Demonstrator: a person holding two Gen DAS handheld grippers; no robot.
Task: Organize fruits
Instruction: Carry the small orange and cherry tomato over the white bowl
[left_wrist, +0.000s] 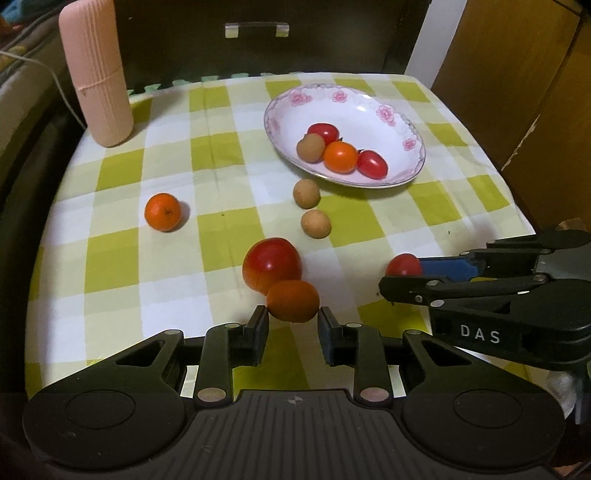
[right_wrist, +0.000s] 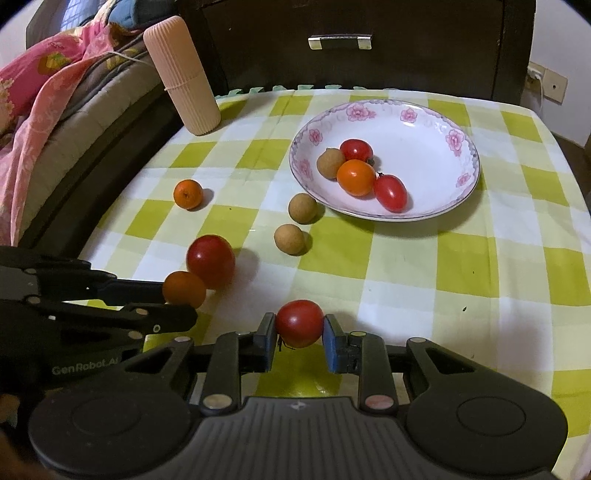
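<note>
My left gripper (left_wrist: 293, 319) is shut on a small orange fruit (left_wrist: 292, 301), seen from the side in the right wrist view as the orange fruit (right_wrist: 183, 289). Just behind it rests a large red tomato (left_wrist: 272, 264) on the cloth. My right gripper (right_wrist: 300, 334) is shut on a red cherry tomato (right_wrist: 299, 323), which shows in the left wrist view as the cherry tomato (left_wrist: 403, 265). A flowered white plate (left_wrist: 388, 110) holds two red tomatoes, an orange tomato and a brown longan. On the cloth lie a tangerine (left_wrist: 162, 211) and two longans (left_wrist: 306, 192), (left_wrist: 315, 223).
A ribbed pink cylinder (left_wrist: 96, 72) stands at the back left of the green-checked tablecloth (left_wrist: 369, 229). A dark drawer cabinet (left_wrist: 255, 33) rises behind the table. Bedding (right_wrist: 44, 85) lies left of the table. A wooden door (left_wrist: 517, 74) is at right.
</note>
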